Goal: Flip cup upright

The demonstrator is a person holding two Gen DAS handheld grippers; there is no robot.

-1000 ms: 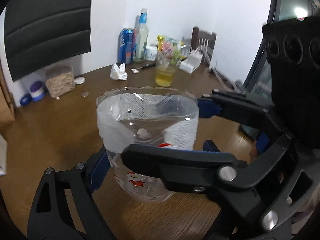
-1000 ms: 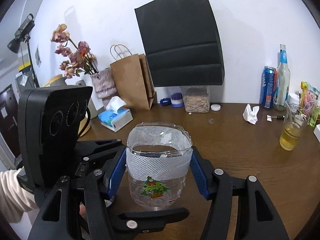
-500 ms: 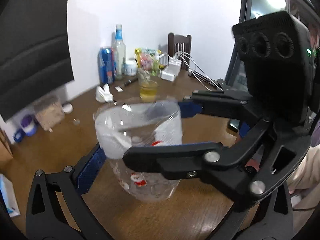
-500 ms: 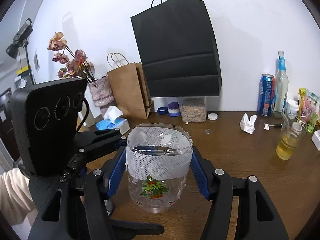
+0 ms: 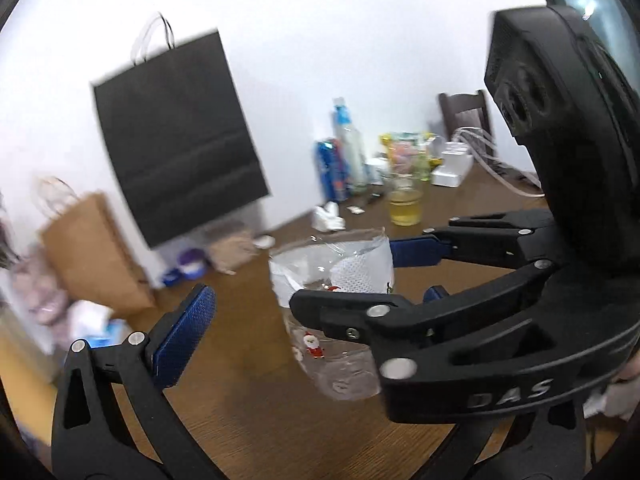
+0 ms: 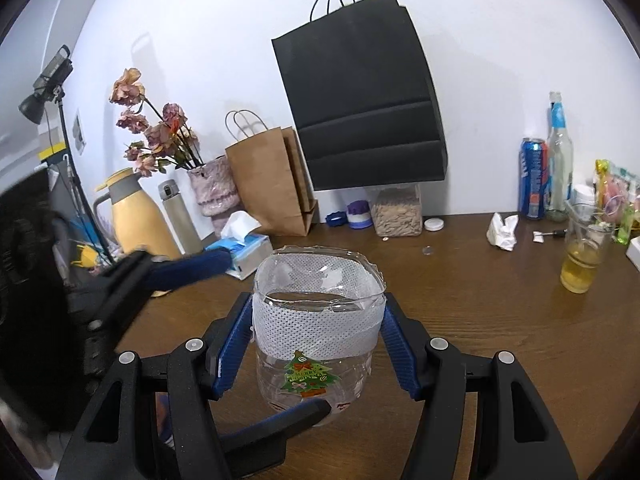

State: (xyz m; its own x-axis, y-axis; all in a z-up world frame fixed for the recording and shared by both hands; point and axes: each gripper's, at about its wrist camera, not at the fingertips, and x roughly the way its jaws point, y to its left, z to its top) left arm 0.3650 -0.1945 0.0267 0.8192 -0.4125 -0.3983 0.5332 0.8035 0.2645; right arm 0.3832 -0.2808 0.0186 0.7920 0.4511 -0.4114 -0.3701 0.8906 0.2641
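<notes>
The cup (image 6: 316, 332) is clear plastic with a white mesh band near its rim and Christmas stickers. It stands upright, mouth up, on the brown table (image 6: 480, 320). My right gripper (image 6: 318, 340) is shut on the cup, one blue pad on each side. In the left wrist view the cup (image 5: 340, 320) sits between the right gripper's black fingers. My left gripper (image 5: 304, 312) is open, its left blue pad (image 5: 182, 336) well clear of the cup. The left gripper also shows in the right wrist view (image 6: 192, 268), apart from the cup.
A black paper bag (image 6: 360, 100) hangs on the wall above a jar (image 6: 396, 216). A brown bag (image 6: 268, 176), flowers, a tissue box (image 6: 244, 248) and a yellow jug (image 6: 132, 216) stand at the back left. A glass of yellow liquid (image 6: 580, 264), a can and a bottle stand right.
My left gripper has let go of the cup, opened and swung away to the left. The right gripper still holds the cup upright on the table.
</notes>
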